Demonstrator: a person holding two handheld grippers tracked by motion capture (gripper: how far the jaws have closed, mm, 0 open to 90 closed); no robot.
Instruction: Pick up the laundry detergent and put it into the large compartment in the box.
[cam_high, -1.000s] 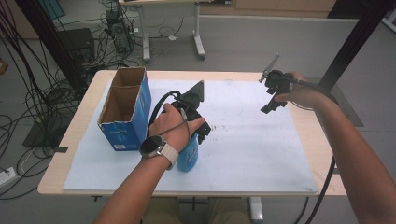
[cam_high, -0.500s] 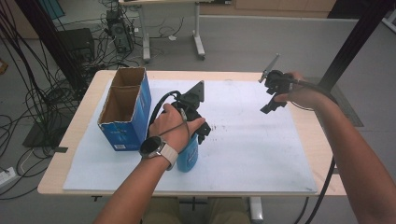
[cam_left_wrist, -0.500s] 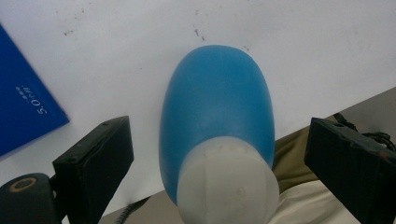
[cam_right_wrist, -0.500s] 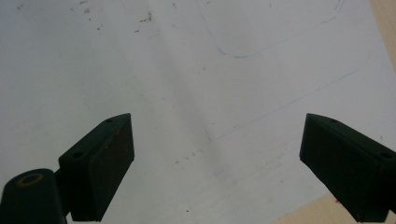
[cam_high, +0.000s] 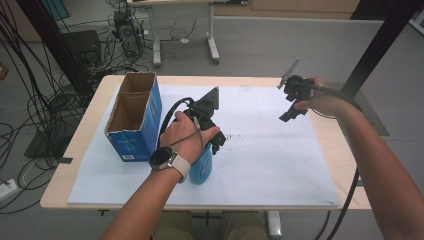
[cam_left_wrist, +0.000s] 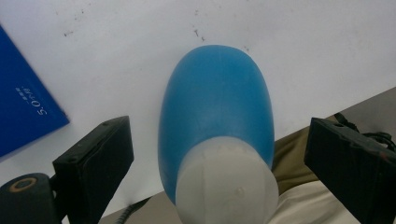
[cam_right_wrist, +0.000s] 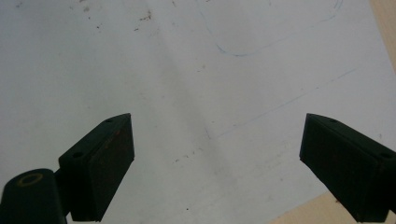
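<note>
Blue and smooth, the rounded plastic bottle with the white cap (cam_left_wrist: 215, 135) stands at the near edge of the white mat-covered worktop (cam_high: 280, 160), just beside the open blue cardboard box (cam_high: 131, 120), and my left gripper (cam_left_wrist: 217, 163) hangs over it with its jaws spread wide on either side, touching nothing. To take it well, I judge I should sink lower so the pads meet the broad blue body rather than the slick cap, then close squarely. My right gripper (cam_right_wrist: 217, 163) hovers released, well apart, above bare mat.
</note>
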